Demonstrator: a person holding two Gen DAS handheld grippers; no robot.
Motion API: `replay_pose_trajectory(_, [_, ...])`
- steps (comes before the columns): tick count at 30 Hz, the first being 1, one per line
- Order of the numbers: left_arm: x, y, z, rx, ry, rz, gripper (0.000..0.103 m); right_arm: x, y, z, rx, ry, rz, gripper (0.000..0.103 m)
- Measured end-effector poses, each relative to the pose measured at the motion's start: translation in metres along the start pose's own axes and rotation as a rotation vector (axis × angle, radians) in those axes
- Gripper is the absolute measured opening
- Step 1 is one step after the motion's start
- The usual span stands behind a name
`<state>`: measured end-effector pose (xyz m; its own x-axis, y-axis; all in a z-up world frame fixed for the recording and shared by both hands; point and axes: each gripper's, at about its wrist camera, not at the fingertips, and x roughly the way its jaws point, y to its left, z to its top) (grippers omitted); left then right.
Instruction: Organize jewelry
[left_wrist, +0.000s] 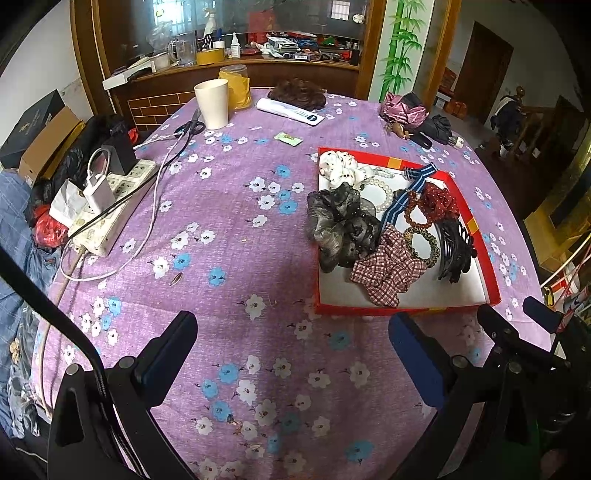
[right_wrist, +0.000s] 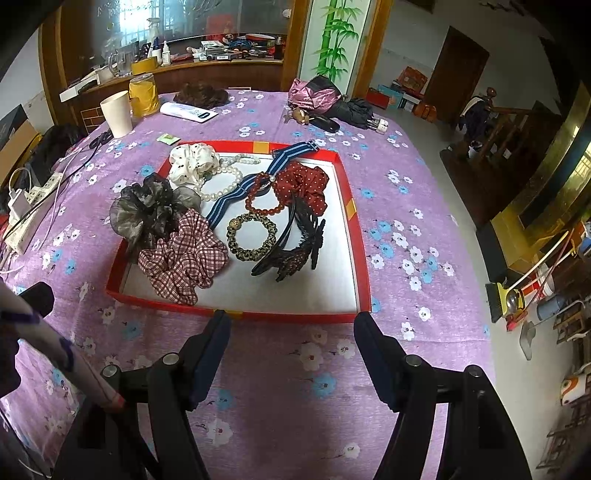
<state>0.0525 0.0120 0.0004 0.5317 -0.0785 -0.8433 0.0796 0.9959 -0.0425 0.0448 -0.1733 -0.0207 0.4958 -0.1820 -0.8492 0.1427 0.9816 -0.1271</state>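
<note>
A shallow red box (right_wrist: 295, 316) (left_wrist: 402, 309) with a white floor lies on the purple flowered cloth. In it lie a checked scrunchie (right_wrist: 184, 258) (left_wrist: 388, 269), a sheer black scrunchie (right_wrist: 147, 212) (left_wrist: 340, 225), a white dotted scrunchie (right_wrist: 190, 160), a red dotted scrunchie (right_wrist: 304, 186), a leopard hair tie (right_wrist: 251, 236), pearl bracelets (right_wrist: 221, 184), a red bead bracelet (right_wrist: 264, 203), a blue striped band (right_wrist: 236, 199) and black hair claws (right_wrist: 291, 243). My right gripper (right_wrist: 291, 332) stands open just short of the box's near rim, holding nothing. My left gripper (left_wrist: 291, 339) is open over bare cloth, left of the box.
At the table's left edge lie a power strip (left_wrist: 110, 206) with a charger and cables. Scissors (left_wrist: 190, 125), a cream cup (left_wrist: 211, 103), a yellow jar (left_wrist: 236, 86), a remote (left_wrist: 291, 110), a brown hairpiece (left_wrist: 297, 94), a pink pouch (right_wrist: 314, 94) and a folded umbrella (right_wrist: 354, 110) sit along the far side.
</note>
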Motion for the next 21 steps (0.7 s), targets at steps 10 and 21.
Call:
replay_pose_trajectory(10, [0.0026, -0.0006, 0.0002, -0.002, 0.01, -0.012, 0.103, 0.0019, 0.0, -0.0005, 0.007, 0.008, -0.003, 0.074])
replay_pose_trajectory(21, [0.0053, -0.0011, 0.0008, -0.004, 0.018, -0.015, 0.103, 0.0088, 0.0027, -0.0013, -0.008, 0.023, 0.005, 0.074])
